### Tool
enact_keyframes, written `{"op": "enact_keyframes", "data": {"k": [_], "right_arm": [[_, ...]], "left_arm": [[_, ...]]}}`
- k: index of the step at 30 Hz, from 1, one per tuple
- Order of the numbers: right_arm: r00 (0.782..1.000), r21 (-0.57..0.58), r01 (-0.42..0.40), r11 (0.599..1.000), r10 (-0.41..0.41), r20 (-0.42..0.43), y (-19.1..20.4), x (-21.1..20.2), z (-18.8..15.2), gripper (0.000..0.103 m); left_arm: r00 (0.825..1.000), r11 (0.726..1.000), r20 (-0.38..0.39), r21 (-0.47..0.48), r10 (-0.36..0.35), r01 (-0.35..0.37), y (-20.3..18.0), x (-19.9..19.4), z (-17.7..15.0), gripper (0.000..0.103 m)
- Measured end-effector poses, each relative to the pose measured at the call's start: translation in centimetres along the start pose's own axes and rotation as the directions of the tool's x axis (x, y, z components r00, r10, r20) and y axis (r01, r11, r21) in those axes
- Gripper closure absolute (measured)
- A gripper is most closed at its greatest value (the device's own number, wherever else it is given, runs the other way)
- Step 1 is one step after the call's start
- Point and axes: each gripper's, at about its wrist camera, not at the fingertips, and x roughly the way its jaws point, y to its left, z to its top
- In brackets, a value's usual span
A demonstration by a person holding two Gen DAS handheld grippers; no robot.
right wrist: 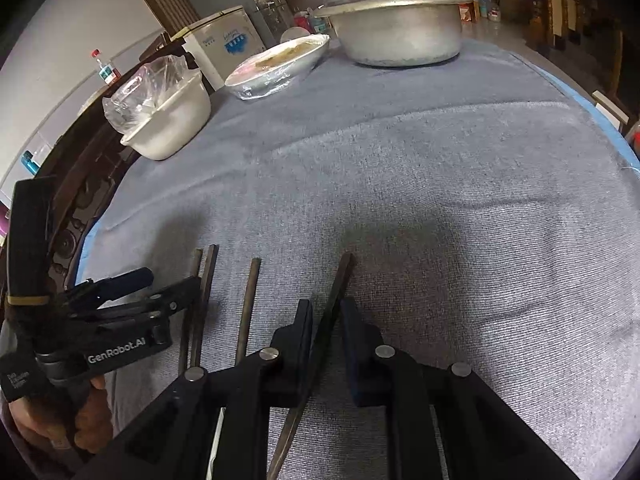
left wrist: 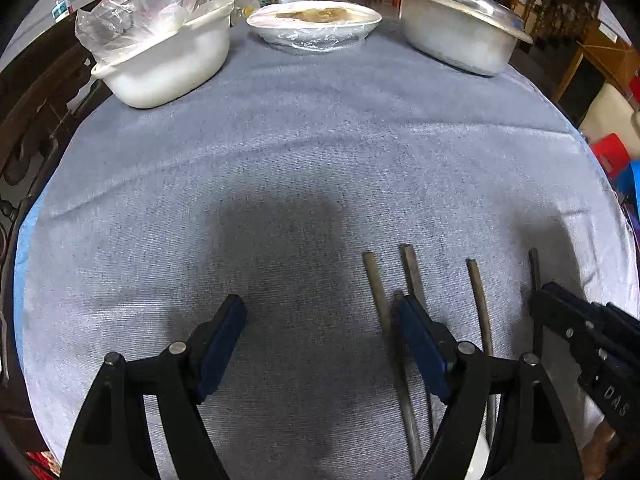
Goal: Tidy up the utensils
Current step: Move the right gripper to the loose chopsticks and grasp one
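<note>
Across the left wrist view, the grey-clothed desk (left wrist: pixel 320 152) lies bare through the middle, its far edge at twelve o'clock. A white tub (left wrist: pixel 168 68) holding a plastic bag sits at eleven, a film-covered plate (left wrist: pixel 314 24) at twelve, a lidded metal pot (left wrist: pixel 460 36) at one. The left gripper (left wrist: pixel 320 320) is released and empty; four chopsticks (left wrist: pixel 378 296) lie at five o'clock, one passing under its right finger.

From the right wrist view, open cloth spreads toward three o'clock. The right gripper (right wrist: pixel 326 320) is clenched on a dark chopstick (right wrist: pixel 340 284); the other three lie at nine o'clock.
</note>
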Motion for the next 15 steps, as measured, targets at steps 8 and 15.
{"op": "enact_keyframes", "data": {"k": [8, 15], "right_arm": [[0.991, -0.060, 0.101, 0.993, -0.106, -0.076, 1.7, 0.6, 1.1, 0.088], [0.975, -0.141, 0.165, 0.976, -0.183, -0.127, 3.0, 1.4, 1.9, 0.088]], "left_arm": [[0.999, 1.000, -0.029, 0.027, -0.012, 0.013, 1.7, -1.2, -0.8, 0.061], [0.997, 0.999, -0.059, -0.015, -0.042, 0.041, 1.7, -0.9, 0.0, 0.048]]}}
